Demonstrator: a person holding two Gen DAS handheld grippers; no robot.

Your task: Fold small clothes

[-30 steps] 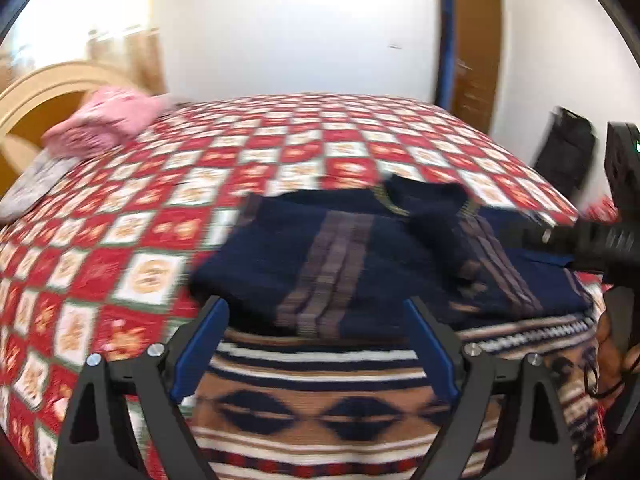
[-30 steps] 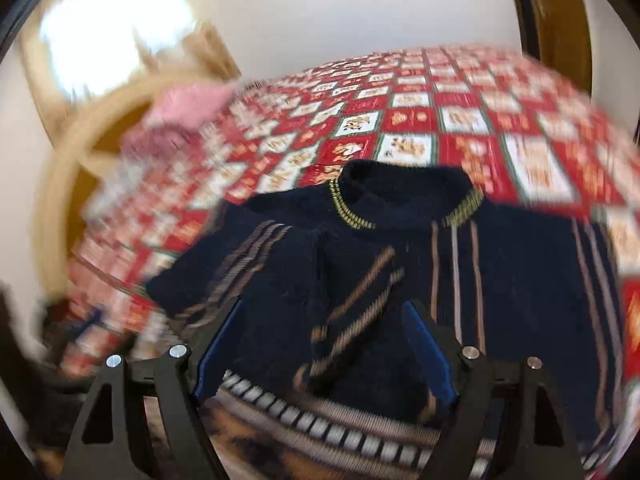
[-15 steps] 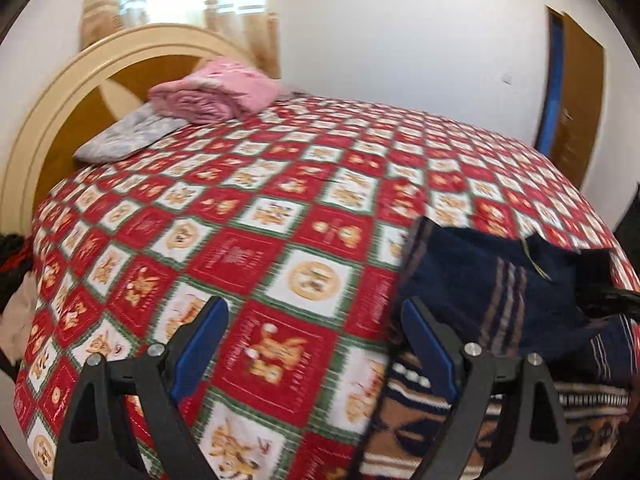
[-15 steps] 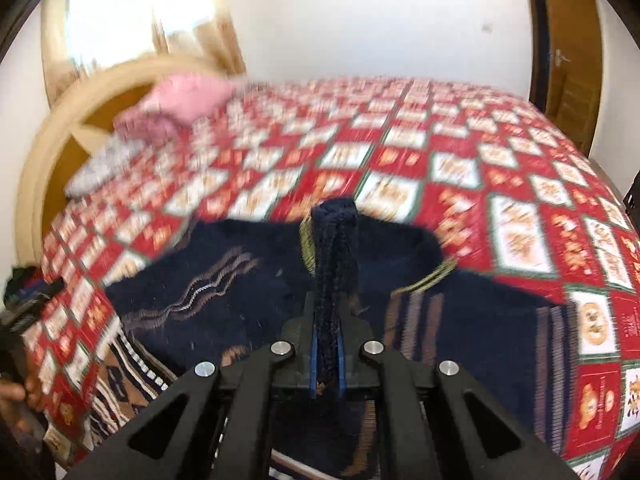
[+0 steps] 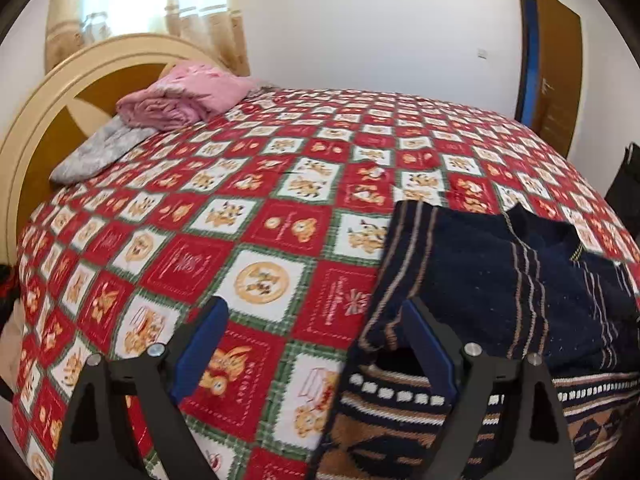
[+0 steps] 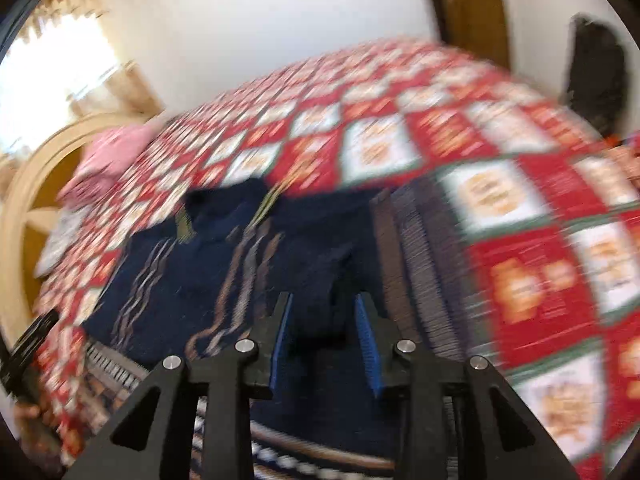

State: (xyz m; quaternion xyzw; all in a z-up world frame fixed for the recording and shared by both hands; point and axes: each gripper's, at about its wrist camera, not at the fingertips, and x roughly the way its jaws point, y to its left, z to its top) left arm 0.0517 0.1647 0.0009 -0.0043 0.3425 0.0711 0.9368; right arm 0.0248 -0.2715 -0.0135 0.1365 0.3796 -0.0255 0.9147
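A navy knit sweater (image 5: 500, 280) with tan stripes and a patterned hem lies on the near right part of the bed. In the left wrist view my left gripper (image 5: 313, 306) is open over the bedspread. Its right finger (image 5: 428, 348) hovers at the sweater's left sleeve edge, and nothing is held. The right wrist view is blurred by motion. There my right gripper (image 6: 323, 298) hangs above the sweater (image 6: 208, 264). Its jaws are opening, and dark knit shows in the gap, but the pads do not press on it.
The red, white and green checked bedspread (image 5: 260, 208) covers the whole bed. A pink blanket (image 5: 188, 96) and a grey cloth (image 5: 100, 152) lie by the curved headboard (image 5: 48, 92). A brown door (image 5: 556, 68) and a dark bag (image 5: 628, 184) stand at the right.
My right gripper shut on a raised fold of the sweater, then let it go and swung right. The left gripper moved left, so the sweater now sits at its right.
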